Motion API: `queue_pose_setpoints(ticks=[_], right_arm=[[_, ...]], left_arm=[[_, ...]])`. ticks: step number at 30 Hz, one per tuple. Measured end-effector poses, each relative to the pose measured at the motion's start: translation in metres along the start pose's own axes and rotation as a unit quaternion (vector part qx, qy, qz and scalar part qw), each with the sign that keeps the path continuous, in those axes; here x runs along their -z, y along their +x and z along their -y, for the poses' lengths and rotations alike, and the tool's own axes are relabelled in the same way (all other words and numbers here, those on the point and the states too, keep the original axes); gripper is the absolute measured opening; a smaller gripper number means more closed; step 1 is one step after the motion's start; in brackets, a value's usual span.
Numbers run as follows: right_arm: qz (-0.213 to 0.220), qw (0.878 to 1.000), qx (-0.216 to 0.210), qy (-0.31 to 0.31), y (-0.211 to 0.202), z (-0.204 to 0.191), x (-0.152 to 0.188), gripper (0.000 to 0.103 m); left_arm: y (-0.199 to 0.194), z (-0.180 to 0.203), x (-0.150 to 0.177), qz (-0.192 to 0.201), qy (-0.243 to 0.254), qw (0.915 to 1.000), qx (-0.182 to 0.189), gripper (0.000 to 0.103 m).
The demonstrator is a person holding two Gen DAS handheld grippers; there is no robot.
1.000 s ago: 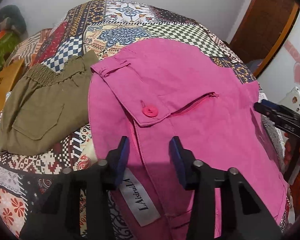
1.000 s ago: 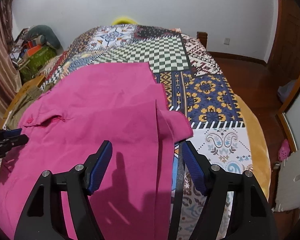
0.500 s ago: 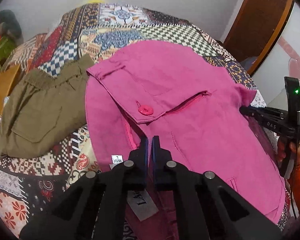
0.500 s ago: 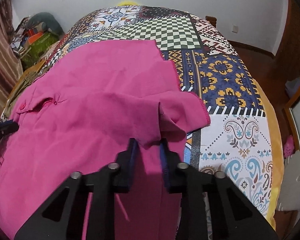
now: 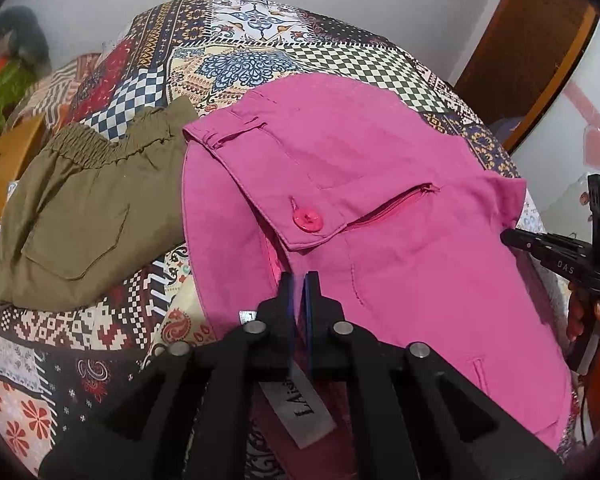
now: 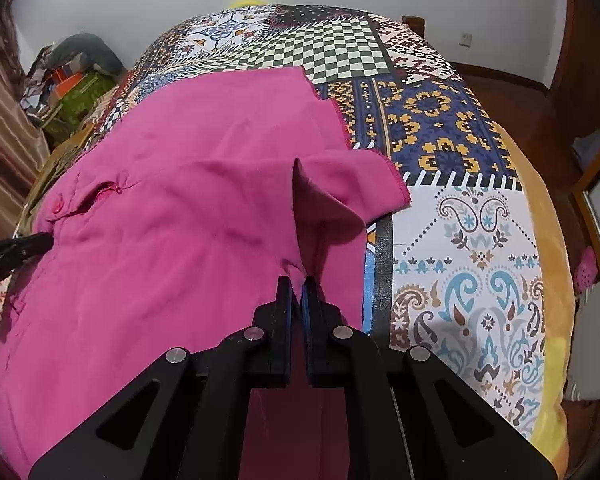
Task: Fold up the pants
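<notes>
Pink pants (image 5: 380,208) lie spread on a patchwork bedspread (image 5: 236,52), with a pink button (image 5: 307,218) and a zip pocket at the waist. My left gripper (image 5: 298,280) is shut on the pants' waistband edge just below the button, above a white label (image 5: 300,408). In the right wrist view the pants (image 6: 172,216) fill the left half. My right gripper (image 6: 297,284) is shut on a pinched fold of the pink fabric near the leg hem (image 6: 364,184), which stands up in a ridge. The right gripper also shows in the left wrist view (image 5: 548,248).
Folded olive-green pants (image 5: 84,204) lie left of the pink pair. A cardboard box (image 5: 4,160) and a clutter pile (image 6: 72,80) sit beyond the bed's left side. A wooden door (image 5: 524,48) and wooden floor (image 6: 512,100) lie to the right.
Both grippers went from wide open to shut on the pink fabric. Both moved forward onto the pants, and the cloth near the right gripper has bunched into a ridge.
</notes>
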State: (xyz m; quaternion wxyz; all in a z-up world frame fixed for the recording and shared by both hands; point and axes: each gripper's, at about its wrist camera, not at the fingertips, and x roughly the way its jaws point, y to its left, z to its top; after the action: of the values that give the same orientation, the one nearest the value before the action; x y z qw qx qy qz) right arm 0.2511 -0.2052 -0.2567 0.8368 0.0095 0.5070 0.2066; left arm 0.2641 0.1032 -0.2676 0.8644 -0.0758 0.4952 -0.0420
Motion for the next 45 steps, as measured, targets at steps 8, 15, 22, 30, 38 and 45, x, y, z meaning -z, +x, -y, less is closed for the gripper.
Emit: queue_pose_setpoints(ticks=[8,15,22,30,38,45], right_arm=[[0.028,1.0,-0.003,0.006,-0.032,0.007,-0.017,0.008],[0.081,0.997,0.013,-0.012,-0.049,0.003,-0.044,0.037],[0.079,0.997,0.019,-0.013,-0.024,0.011,-0.067,0.037],[0.036,0.999,0.016,-0.01,0.019,0.027,-0.08,0.037],[0.021,1.0,-0.001,-0.01,0.041,0.026,-0.078,0.039],[0.03,0.998,0.005,-0.046,0.043,0.017,-0.074,0.039]], left_arm=[[-0.033,-0.003,-0.014,0.027,0.009,0.9995,-0.014,0.014],[-0.053,-0.016,-0.049,0.069,0.0,0.9971,-0.033,0.034],[-0.02,-0.032,-0.067,0.037,-0.03,0.9987,-0.016,0.034],[0.025,-0.03,-0.062,-0.007,-0.025,0.9996,-0.011,0.034],[0.04,-0.027,-0.069,-0.009,-0.009,0.9999,-0.002,0.037],[0.044,-0.028,-0.074,-0.004,-0.006,1.0,0.003,0.028]])
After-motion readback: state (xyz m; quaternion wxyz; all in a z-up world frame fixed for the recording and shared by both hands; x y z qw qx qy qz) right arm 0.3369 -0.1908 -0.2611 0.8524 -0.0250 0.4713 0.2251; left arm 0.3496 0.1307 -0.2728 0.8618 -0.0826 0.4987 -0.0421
